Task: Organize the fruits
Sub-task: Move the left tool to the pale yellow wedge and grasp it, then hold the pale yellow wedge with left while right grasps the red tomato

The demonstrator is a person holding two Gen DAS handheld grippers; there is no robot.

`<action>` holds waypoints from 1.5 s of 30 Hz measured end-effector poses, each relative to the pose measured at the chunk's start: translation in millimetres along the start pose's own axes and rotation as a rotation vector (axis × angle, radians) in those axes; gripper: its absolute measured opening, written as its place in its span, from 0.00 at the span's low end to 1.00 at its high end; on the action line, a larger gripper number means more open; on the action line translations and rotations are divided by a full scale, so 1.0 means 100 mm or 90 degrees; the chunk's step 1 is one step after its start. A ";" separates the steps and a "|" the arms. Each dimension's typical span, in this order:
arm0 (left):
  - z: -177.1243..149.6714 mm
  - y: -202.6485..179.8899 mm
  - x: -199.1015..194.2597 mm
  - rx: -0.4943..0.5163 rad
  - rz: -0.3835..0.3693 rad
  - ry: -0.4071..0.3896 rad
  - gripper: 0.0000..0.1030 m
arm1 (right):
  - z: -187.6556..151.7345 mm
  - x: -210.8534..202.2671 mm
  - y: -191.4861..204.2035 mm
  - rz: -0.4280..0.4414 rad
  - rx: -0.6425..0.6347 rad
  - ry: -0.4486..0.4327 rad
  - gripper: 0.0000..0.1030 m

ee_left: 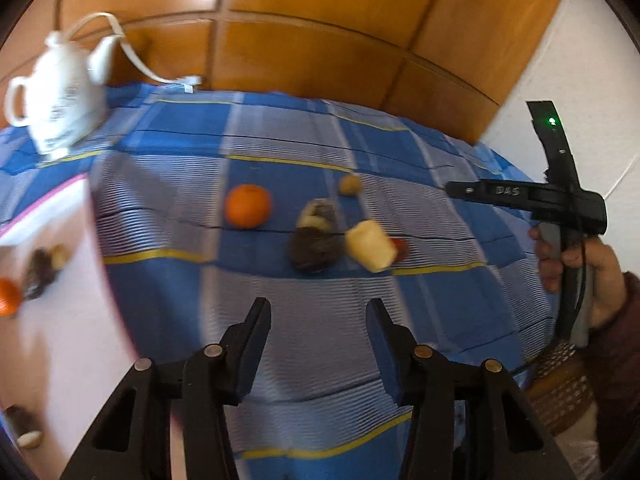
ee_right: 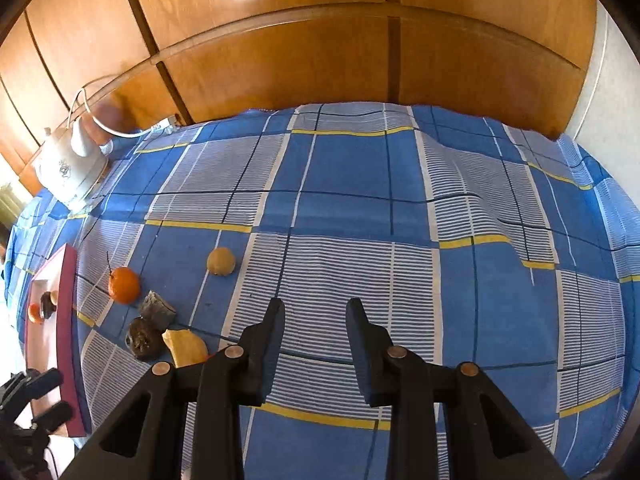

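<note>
Nearest the lens, the left gripper (ee_left: 318, 312) has its black jaws spread with nothing between them, above the blue, white and yellow checked cloth (ee_left: 280, 140) covering the surface. The right gripper (ee_right: 315, 312) likewise hangs empty, its jaws parted by a narrower gap over bare cloth.

Ahead of the left jaws lies the loose fruit: a round orange mandarin (ee_left: 248, 205), a dark wrinkled lump of fruit (ee_left: 314, 250), a grey-brown chunk (ee_left: 319, 215), a pale yellow cut piece (ee_left: 370, 245) with something small and red (ee_left: 400, 247) touching it, and a small tan round fruit (ee_left: 350, 185) farther off. To the left of those jaws sits a white tray with a pink rim (ee_left: 60, 320), already holding an orange fruit and some dark pieces.

Judging by this, sorting is partway done and the step in hand is a reach for the next piece. The next move calls for lowering the open left jaws around one fruit; the cut piece and dark lump lie touching, so the mandarin looks easier.

Writing: the right tool's body reads roughly "DAS" in the left view. The white ceramic teapot (ee_left: 60, 100) bears a print too blurred to read.
</note>
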State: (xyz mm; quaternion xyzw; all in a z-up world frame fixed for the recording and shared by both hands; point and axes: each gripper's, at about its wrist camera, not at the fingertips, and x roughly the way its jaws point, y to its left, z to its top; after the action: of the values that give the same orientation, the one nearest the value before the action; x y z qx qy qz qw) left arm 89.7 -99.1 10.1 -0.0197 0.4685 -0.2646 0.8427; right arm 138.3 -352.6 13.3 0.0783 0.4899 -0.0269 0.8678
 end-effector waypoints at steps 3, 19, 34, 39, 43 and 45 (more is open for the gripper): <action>0.12 -0.14 0.20 -0.005 -0.033 0.026 0.33 | -0.01 0.03 0.01 -0.004 0.000 0.012 0.31; 0.45 -0.16 0.94 -0.204 -0.081 0.062 0.45 | 0.04 -0.03 0.03 0.020 -0.002 0.007 0.31; 0.39 -0.17 0.96 -0.139 -0.045 0.058 0.33 | 0.03 -0.01 0.05 0.011 -0.015 0.011 0.31; 0.22 -0.19 0.62 -0.054 -0.034 0.042 0.33 | 0.00 0.04 0.06 0.008 -0.021 0.027 0.31; -0.02 -0.13 0.38 0.002 0.007 0.026 0.33 | -0.03 0.10 0.14 0.032 -0.044 0.049 0.31; -0.11 -0.07 0.34 0.003 0.023 0.029 0.33 | -0.05 0.12 0.19 0.037 -0.056 0.055 0.31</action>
State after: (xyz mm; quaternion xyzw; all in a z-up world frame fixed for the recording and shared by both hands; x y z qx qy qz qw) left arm 92.0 -118.8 -21.0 -0.0033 0.4873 -0.2504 0.8365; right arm 143.0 -332.5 2.8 0.0549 0.5254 0.0233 0.8487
